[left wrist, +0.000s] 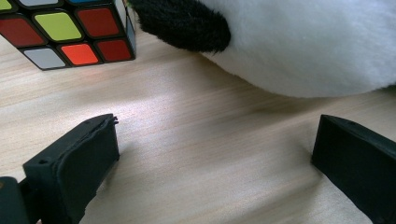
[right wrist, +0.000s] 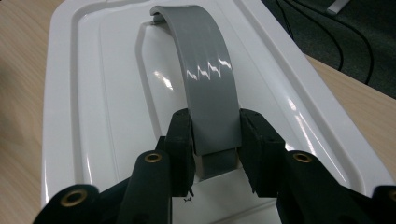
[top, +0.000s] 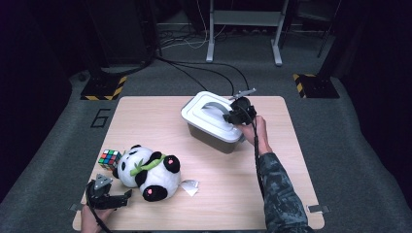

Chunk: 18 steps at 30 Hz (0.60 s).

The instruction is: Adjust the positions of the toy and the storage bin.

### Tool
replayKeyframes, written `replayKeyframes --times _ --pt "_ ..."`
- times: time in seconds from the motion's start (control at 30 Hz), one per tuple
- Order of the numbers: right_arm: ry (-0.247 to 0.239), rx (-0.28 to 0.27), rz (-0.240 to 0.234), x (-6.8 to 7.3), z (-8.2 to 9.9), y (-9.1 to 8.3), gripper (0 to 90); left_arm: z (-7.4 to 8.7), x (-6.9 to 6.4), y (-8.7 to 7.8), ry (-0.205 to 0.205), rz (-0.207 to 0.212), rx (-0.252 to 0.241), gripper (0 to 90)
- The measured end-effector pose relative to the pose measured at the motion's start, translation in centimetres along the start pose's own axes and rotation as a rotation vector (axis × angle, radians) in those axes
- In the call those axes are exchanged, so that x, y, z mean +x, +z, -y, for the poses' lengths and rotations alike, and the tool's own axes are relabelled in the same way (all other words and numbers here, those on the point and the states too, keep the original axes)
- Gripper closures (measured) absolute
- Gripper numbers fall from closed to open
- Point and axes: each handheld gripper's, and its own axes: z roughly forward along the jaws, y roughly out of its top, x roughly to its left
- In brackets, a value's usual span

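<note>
1. The right gripper is clamped on the grey handle of the white lid. Its two black jaws press the strap from both sides near its lower end, probably because this is the only part that gives a firm hold to lift the lid.
2. The lid sits flat on the grey box, a little above the centre of the high view.
3. The left gripper rests at the lower left of the high view with its jaws apart and nothing between them. It seems to wait beside the plush panda and the colour cube.
</note>
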Motion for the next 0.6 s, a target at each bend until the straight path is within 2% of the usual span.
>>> replayKeyframes --times 0.2,0.23,0.27,0.6 --pt "-0.002 0.013 0.016 1.3 0.5 -0.7 66.9 0.0 0.0 0.0 0.002 0.000 0.004 0.3" --pt "0.019 0.017 0.016 1.8 0.8 -1.1 66.9 0.0 0.0 0.0 0.002 -0.002 0.003 0.4" --pt "0.019 0.017 0.016 1.8 0.8 -1.1 66.9 0.0 0.0 0.0 0.002 -0.002 0.003 0.4" --pt "0.035 -0.002 0.012 3.8 2.3 -2.4 66.7 0.0 0.0 0.0 0.000 -0.001 0.004 0.5"
